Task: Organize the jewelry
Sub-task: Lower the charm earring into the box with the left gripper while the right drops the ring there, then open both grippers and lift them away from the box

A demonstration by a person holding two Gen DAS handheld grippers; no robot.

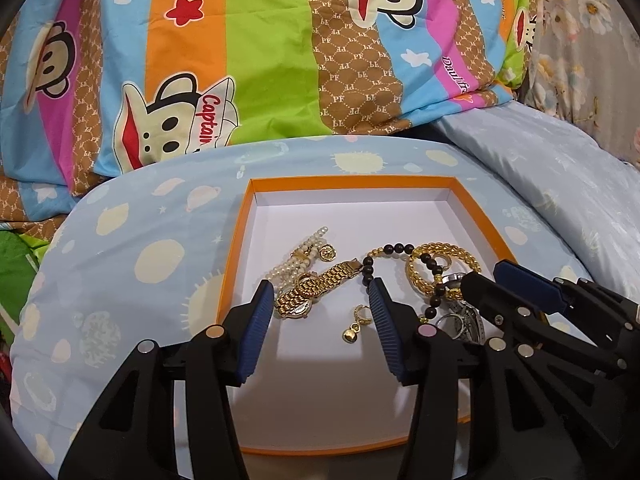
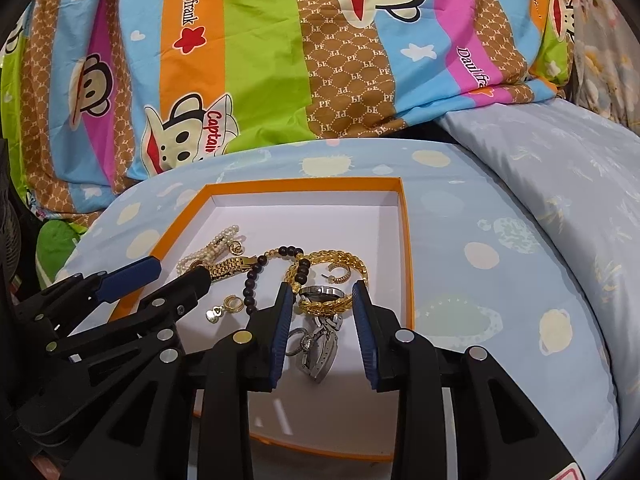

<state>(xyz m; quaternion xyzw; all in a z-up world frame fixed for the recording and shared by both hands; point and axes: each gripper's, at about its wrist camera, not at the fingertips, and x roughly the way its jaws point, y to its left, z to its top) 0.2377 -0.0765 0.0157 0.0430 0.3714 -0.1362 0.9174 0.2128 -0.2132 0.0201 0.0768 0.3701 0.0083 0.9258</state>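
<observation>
Your left gripper [image 1: 322, 300] hangs over the near half of the orange box [image 1: 352, 181], its jaws apart and pressing on nothing; the gold watch [image 1: 310, 290] lies on the white floor between the blue pads, up against the left one, and a small gold earring with a bell charm [image 1: 356, 324] lies just inside the right pad. Your right gripper [image 2: 322, 304] stands beside it, jaws also parted with nothing clamped; between its pads sit a silver watch [image 2: 322, 344] and a silver ring [image 2: 299, 342], with the near end of the gold chain bracelet [image 2: 332, 280] at the fingertips. Whether the pads touch these pieces, you cannot tell.

A little farther in, a dark bead bracelet [image 1: 394, 252] loops from the watch clasp across the gold chain, and a hoop earring [image 2: 340, 274] lies inside the chain's curve. On the left, a pearl bracelet [image 1: 308, 250] rests by the box wall. The far half of the box is bare white.

The box sits on a pale blue pillow [image 1: 132, 248] printed with planets. Behind it, a striped blanket [image 1: 260, 40] shows cartoon monkeys, the words "Captain" and "Daul frank", and repeated "PF" monograms.
</observation>
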